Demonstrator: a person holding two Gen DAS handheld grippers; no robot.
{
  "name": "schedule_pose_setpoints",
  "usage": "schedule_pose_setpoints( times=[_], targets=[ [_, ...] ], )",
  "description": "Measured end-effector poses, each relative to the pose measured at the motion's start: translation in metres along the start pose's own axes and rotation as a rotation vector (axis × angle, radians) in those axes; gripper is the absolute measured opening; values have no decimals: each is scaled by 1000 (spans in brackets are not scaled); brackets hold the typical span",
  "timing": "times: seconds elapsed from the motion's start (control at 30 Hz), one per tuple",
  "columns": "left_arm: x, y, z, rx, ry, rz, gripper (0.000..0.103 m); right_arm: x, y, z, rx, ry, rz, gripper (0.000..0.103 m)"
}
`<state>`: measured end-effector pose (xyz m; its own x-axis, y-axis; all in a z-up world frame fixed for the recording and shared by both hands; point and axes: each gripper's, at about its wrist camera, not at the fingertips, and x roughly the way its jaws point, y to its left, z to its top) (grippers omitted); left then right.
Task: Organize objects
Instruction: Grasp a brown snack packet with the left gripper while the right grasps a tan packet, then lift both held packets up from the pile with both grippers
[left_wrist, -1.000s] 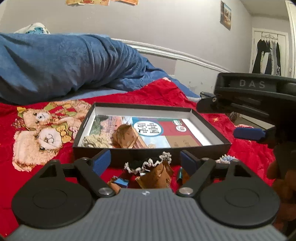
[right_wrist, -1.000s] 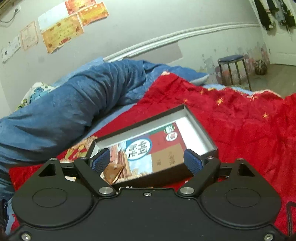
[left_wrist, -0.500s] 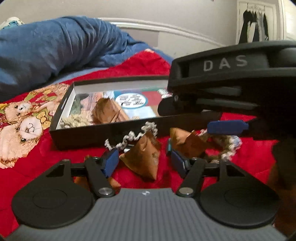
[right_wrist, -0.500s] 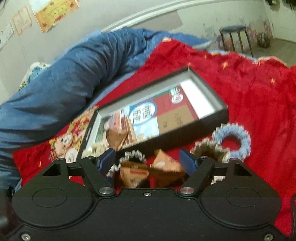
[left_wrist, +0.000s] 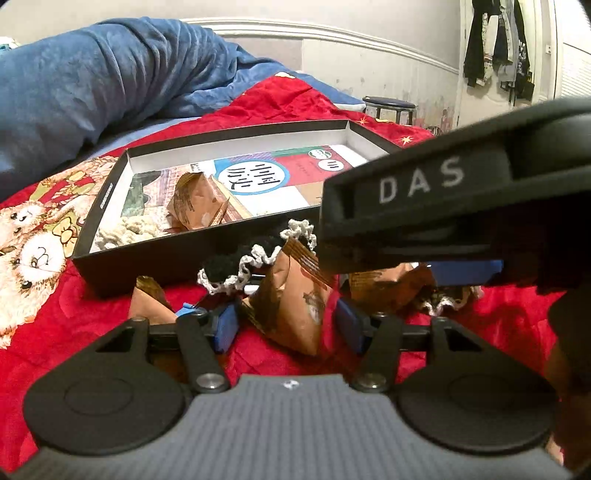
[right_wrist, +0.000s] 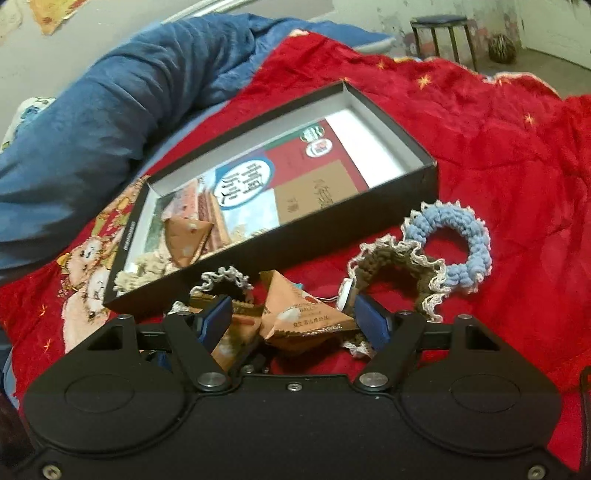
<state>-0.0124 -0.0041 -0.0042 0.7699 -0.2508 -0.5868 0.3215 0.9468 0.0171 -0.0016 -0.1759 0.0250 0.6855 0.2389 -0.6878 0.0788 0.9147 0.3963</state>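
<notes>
A shallow black box (left_wrist: 110, 192) (right_wrist: 406, 136) lies on the red bedspread, holding a brown triangular packet (left_wrist: 195, 203) (right_wrist: 184, 236) and a cream scrunchie (left_wrist: 129, 229). In front of it lie more packets and scrunchies. My left gripper (left_wrist: 288, 326) is closing its jaws around an upright brown packet (left_wrist: 295, 306); the pads stand just off its sides. My right gripper (right_wrist: 293, 321) is open, low over another packet (right_wrist: 303, 314) that lies between its pads. In the left wrist view its black body fills the right side, with one blue pad (left_wrist: 465, 267) showing.
A black scrunchie with white trim (left_wrist: 236, 266) (right_wrist: 225, 277) lies against the box front. A brown scrunchie (right_wrist: 399, 266) and a blue one (right_wrist: 472, 240) lie to the right. A rolled blue blanket (left_wrist: 92, 74) bounds the far side. A stool (right_wrist: 439, 22) stands beyond the bed.
Both grippers have dropped and tipped down toward the packets in front of the box. The left jaws have narrowed around the upright packet. The right gripper has moved in close beside the left.
</notes>
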Motion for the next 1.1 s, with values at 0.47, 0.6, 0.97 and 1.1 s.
schedule_pose_setpoints(
  times=[0.47, 0.6, 0.97, 1.1],
  targets=[
    [-6, -4, 0, 15, -2, 41, 33, -4, 2, 0, -9, -66, -22, 41],
    [-9, -6, 0, 22, -13, 46, 32, -12, -1, 0, 29, -93, 20, 32],
    [-23, -15, -2, 67, -53, 60, 31, -17, -10, -1, 99, -113, 67, 28],
    [-32, -20, -4, 77, -84, 52, 31, -25, -20, -1, 163, -155, 108, 27]
  ],
)
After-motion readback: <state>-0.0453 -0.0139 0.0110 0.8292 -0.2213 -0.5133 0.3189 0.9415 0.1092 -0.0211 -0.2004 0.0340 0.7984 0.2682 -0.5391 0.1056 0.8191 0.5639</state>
